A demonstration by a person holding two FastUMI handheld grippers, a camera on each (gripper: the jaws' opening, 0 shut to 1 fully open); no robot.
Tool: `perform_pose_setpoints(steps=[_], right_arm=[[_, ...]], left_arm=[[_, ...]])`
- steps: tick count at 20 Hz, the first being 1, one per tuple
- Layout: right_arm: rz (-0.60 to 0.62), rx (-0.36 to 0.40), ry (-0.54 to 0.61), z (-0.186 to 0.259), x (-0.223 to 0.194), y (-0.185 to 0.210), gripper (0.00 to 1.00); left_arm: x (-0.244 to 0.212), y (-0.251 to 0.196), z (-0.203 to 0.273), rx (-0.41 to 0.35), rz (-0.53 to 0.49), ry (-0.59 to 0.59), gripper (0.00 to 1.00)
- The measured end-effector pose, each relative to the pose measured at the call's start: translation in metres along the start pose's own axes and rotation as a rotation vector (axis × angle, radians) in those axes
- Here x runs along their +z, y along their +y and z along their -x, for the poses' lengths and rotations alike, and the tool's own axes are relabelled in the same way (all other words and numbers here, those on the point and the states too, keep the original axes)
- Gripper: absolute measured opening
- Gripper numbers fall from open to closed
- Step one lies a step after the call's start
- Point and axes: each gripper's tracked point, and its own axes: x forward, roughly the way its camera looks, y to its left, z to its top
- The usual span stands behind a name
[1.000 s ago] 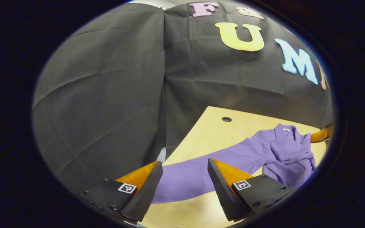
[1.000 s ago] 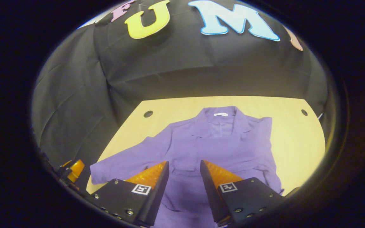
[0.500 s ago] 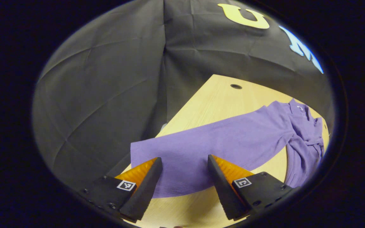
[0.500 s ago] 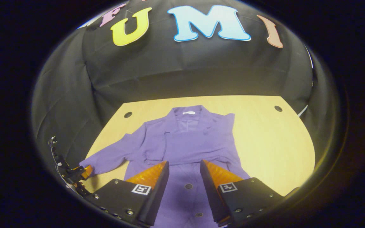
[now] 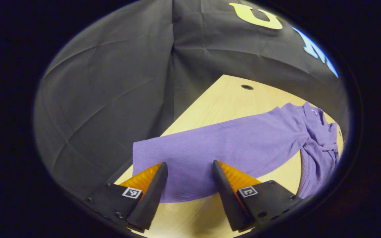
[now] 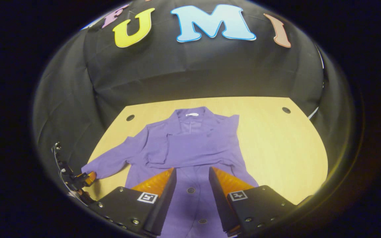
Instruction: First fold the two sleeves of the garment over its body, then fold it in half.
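A purple button-front garment (image 6: 190, 155) lies flat on the wooden table (image 6: 276, 148), collar away from me. One sleeve (image 6: 190, 153) lies folded across its chest. The other sleeve (image 5: 230, 145) stretches out straight to the table's left edge. My left gripper (image 5: 189, 163) is open, low over that sleeve's cuff, one finger on each side of it. In the right gripper view this gripper (image 6: 84, 178) shows small beside the cuff. My right gripper (image 6: 192, 170) hangs open above the lower front of the garment, holding nothing.
The table has round holes near its far corners (image 6: 130, 117) (image 6: 286, 110) (image 5: 247, 87). Black cloth walls close in behind and to the left, right at the table's left edge. Bare wood lies to the right of the garment.
The left gripper has tipped down and come close to the outstretched sleeve's cuff. The right gripper has drawn back from the garment, so more of the buttoned front shows.
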Motion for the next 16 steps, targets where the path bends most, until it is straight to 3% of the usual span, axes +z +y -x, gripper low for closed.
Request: perform_pose_setpoints(steps=[3,4,5,7,11,16], right_arm=[[-0.002,-0.002,0.001,0.0,0.001,-0.003,0.63],[-0.003,-0.004,0.001,-0.001,0.001,-0.006,0.63],[-0.005,-0.006,0.0,0.0,0.002,-0.007,0.63],[-0.008,-0.008,-0.003,0.001,0.001,-0.011,0.63],[-0.025,-0.019,-0.01,0.006,0.0,-0.023,0.63],[-0.071,-0.032,-0.017,0.009,-0.004,-0.044,0.63]], left_arm=[[0.001,-0.015,-0.005,-0.031,-0.019,-0.001,0.66],[0.001,-0.018,-0.006,-0.036,-0.028,0.002,0.49],[0.002,-0.021,-0.005,-0.05,-0.02,0.003,0.45],[0.003,-0.021,-0.007,-0.023,-0.019,0.02,0.11],[0.009,-0.026,-0.003,0.006,-0.069,0.048,0.07],[0.046,-0.075,0.004,-0.054,-0.086,-0.004,0.07]])
